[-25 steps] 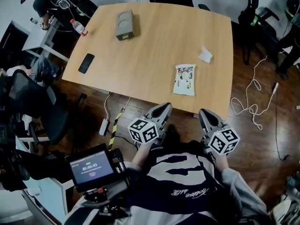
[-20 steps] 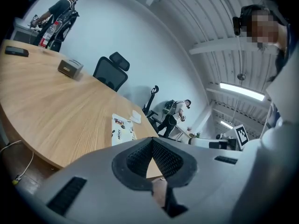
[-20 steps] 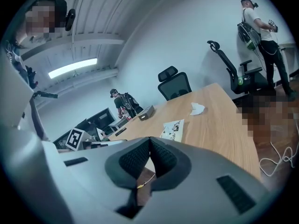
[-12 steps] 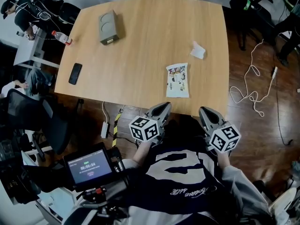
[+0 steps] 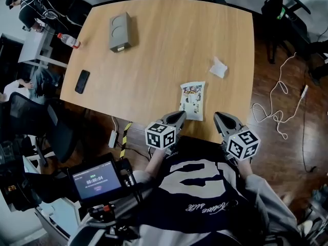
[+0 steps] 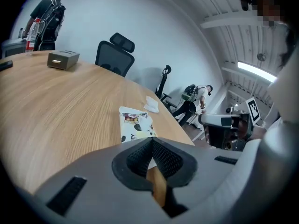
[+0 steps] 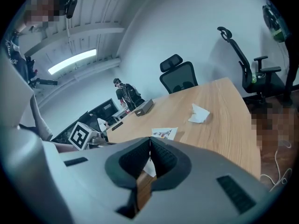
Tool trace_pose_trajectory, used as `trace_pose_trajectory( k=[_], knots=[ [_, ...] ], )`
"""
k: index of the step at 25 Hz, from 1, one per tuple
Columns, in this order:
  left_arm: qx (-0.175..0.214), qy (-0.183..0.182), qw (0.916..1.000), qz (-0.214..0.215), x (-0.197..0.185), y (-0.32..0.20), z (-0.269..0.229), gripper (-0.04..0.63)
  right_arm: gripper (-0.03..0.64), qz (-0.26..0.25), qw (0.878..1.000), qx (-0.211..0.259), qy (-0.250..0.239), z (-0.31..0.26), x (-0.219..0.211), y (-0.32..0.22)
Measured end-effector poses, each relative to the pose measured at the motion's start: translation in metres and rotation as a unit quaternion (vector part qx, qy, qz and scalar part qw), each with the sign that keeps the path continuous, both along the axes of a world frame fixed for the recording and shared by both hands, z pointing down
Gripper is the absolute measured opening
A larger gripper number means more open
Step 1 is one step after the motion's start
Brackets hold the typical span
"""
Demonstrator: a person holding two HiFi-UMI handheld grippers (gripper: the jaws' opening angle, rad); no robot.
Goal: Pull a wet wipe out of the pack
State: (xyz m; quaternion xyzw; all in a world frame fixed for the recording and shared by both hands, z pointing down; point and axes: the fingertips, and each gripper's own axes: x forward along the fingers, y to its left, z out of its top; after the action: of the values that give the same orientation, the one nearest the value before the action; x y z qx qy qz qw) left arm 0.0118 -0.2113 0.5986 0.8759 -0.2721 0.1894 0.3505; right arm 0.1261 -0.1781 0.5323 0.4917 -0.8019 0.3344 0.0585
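Left gripper, right gripper near pack
Both jaws closed together, nothing held; pack flat near table edge, wipe beyond

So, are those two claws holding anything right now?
Nothing is held. The left gripper and right gripper are both shut and empty; the wipe pack lies ahead of them on the table.

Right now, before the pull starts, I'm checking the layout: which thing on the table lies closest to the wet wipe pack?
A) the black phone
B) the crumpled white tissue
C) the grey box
B: the crumpled white tissue lies just beyond the wet wipe pack, to its right in the head view; nothing else sits that close.
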Motion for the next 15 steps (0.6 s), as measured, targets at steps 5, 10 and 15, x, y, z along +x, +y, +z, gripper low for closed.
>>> trace_pose_trajectory(
  k=[5, 10, 15],
  knots=[
    [-0.015, -0.062, 0.9977, 0.023, 0.003, -0.001, 0.022, 0.003, 0.028, -0.037, 0.999, -0.022, 0.004, 0.014, -0.008, -0.024],
    [-0.021, -0.101, 0.9939, 0.038, 0.000, -0.001, 0.036, 0.003, 0.052, -0.074, 0.996, -0.039, 0.020, 0.028, -0.025, -0.044],
    [-0.029, -0.115, 0.9915, 0.052, -0.001, -0.003, 0.047, 0.003, 0.098, -0.098, 0.993, -0.050, 0.038, 0.043, -0.039, -0.065]
  ],
)
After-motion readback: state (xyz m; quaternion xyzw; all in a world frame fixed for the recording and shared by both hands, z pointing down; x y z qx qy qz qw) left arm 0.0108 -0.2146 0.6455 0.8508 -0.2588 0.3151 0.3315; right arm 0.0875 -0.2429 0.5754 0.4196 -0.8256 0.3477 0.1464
